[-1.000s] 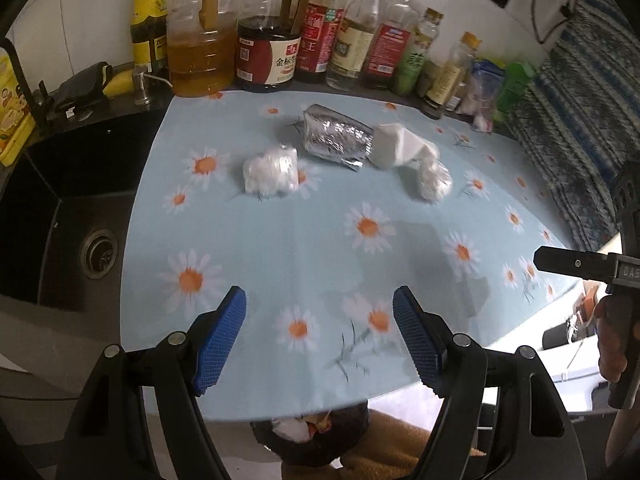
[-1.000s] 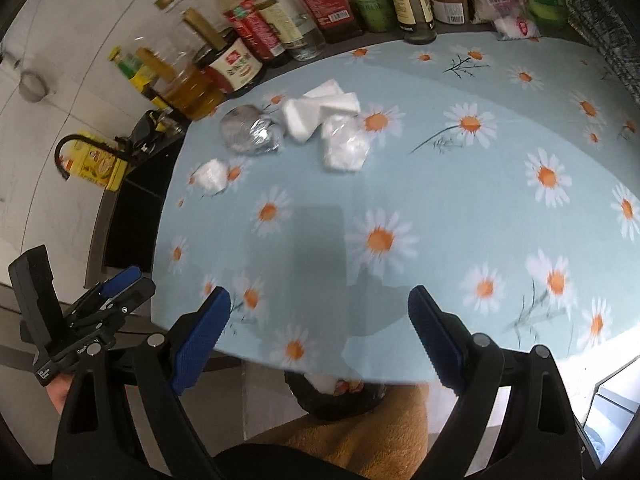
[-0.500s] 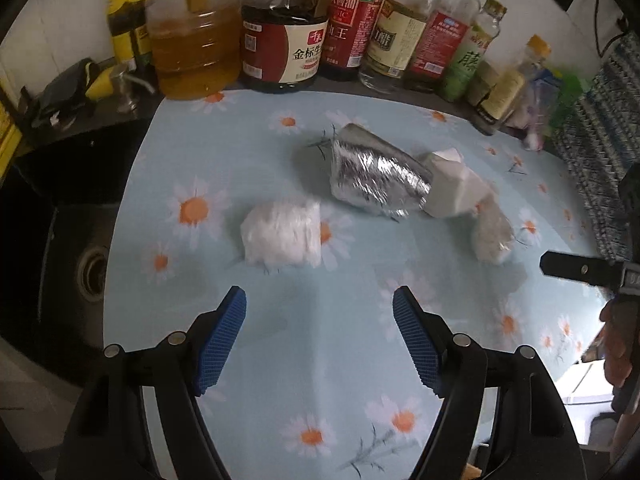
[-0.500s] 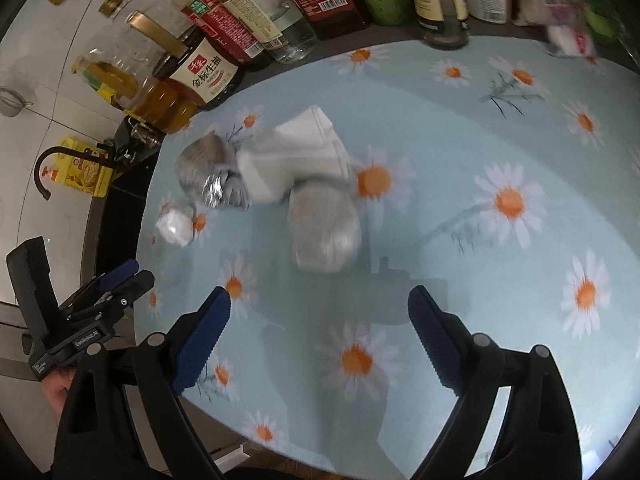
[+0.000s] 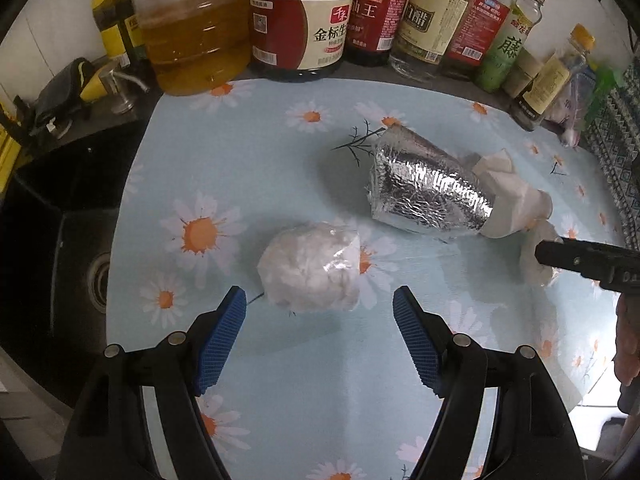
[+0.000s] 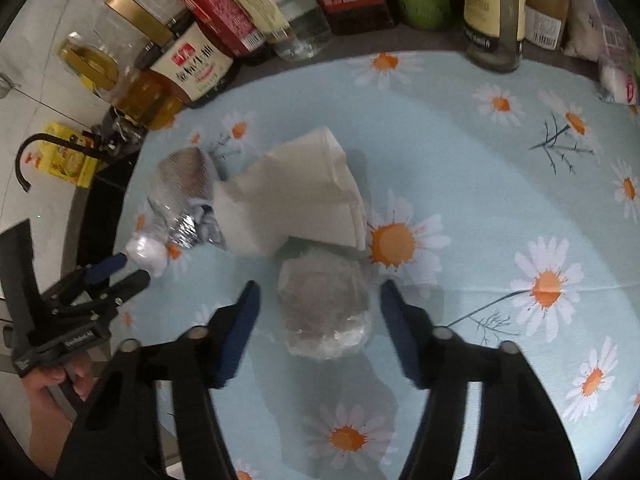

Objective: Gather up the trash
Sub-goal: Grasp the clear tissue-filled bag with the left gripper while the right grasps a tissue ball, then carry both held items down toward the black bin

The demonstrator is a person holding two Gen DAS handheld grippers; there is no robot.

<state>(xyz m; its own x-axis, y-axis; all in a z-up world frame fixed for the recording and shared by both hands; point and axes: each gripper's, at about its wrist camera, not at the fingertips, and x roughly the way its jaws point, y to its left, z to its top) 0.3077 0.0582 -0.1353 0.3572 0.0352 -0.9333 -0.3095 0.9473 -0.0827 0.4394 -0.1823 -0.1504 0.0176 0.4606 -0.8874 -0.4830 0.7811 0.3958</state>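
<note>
Reaching down over the daisy-printed tablecloth (image 5: 320, 392), the left gripper (image 5: 320, 300) is standing with its blue pads well apart, and a white crumpled wad wrapped in clear film (image 5: 310, 266) is lying just in front of the tips, between their lines, with no pad touching it. The right gripper (image 6: 320, 292) is pointing down at a second, greyer wad in clear plastic (image 6: 326, 306); its jaws have just been closing, yet a small gap is showing on each side of the wad, so it is not squeezing it.

Behind this wad a folded white paper piece (image 6: 296, 192) is lying, touching it at the far edge, and beside the paper a crinkled silver foil bag (image 5: 428, 192) is resting on its side. At the far border of the cloth a row of oil and sauce bottles (image 5: 308, 20) is standing upright. To the left a dark sink (image 5: 52, 240) is showing.
</note>
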